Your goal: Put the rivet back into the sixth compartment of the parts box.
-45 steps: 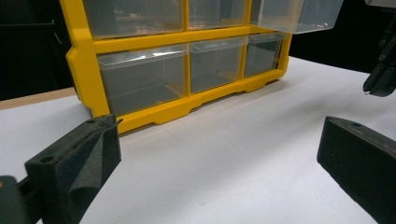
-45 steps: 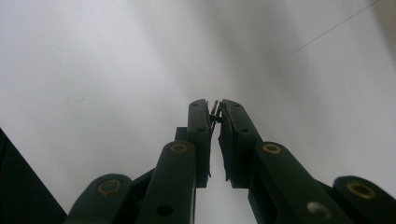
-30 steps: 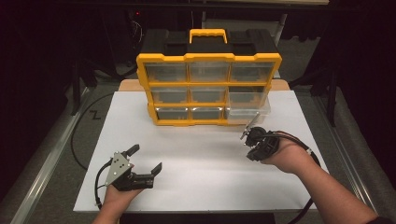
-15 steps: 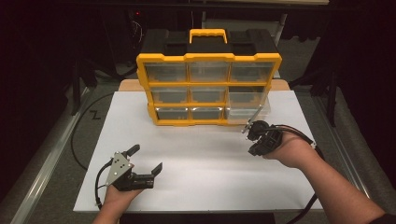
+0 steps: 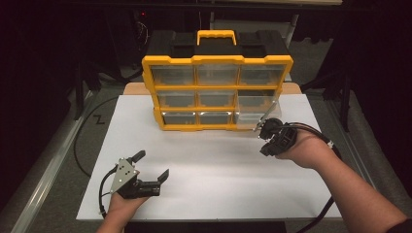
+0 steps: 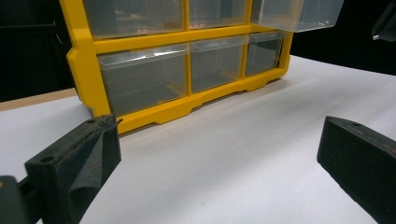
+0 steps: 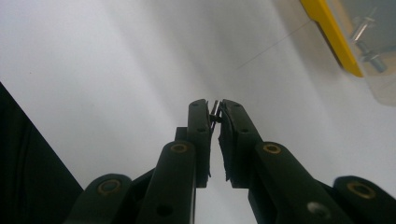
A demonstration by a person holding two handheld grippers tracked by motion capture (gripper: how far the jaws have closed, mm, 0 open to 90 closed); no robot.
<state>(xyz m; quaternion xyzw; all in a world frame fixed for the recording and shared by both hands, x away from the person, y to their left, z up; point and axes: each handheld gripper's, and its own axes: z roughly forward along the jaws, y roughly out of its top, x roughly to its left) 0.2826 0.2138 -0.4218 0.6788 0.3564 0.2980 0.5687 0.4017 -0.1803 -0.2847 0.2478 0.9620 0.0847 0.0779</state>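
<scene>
Left gripper (image 5: pixel 150 167) rests on the counter (image 5: pixel 209 160) near its front left, jaws released, nothing between them. Organizer (image 5: pixel 216 92) stands at the back of the counter; its right-hand middle drawer (image 5: pixel 255 104) is pulled out, and the right gripper view shows screws (image 7: pixel 366 39) lying in it.

Right gripper (image 5: pixel 265 132) hovers just beside that drawer, jaws clenched on a small dark part (image 7: pixel 215 112), too thin to tell whether it is a screw.

Step in hand, as I judge it: carrying one small part between drawer and counter. Next move calls for a steady hold with no slackening, then a clean release over the destination.

Versus a second ago: right gripper sits higher and closer to the drawer; left gripper unchanged.
</scene>
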